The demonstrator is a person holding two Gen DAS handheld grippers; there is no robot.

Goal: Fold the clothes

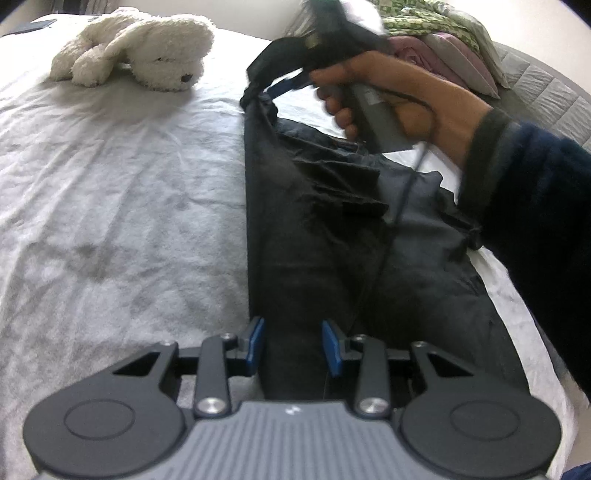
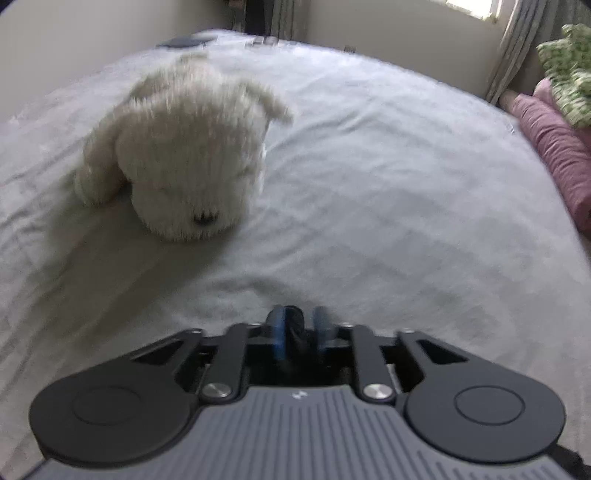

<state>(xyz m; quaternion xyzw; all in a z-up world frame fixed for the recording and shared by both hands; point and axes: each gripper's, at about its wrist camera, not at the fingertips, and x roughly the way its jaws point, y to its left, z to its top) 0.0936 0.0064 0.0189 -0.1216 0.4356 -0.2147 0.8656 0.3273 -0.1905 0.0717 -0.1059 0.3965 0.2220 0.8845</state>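
Note:
Dark trousers [image 1: 325, 236] lie lengthwise on the white bed sheet [image 1: 122, 206]. The near end runs between the blue pads of my left gripper [image 1: 293, 343], which is shut on the fabric. A hand holds my right gripper [image 1: 275, 86] over the far end and lifts that end off the bed in a bunch. In the right wrist view, my right gripper [image 2: 299, 330] is shut on a small wad of dark trouser cloth [image 2: 295, 328]. The rest of the garment is hidden below that camera.
A white plush dog [image 1: 136, 48] [image 2: 184, 155] lies on the bed, left of the trousers' far end. A heap of other clothes, pink [image 1: 454, 55] [image 2: 557, 147] and green-patterned [image 1: 417, 18] [image 2: 569, 70], sits at the far right. A dark sleeve [image 1: 535, 206] crosses the right side.

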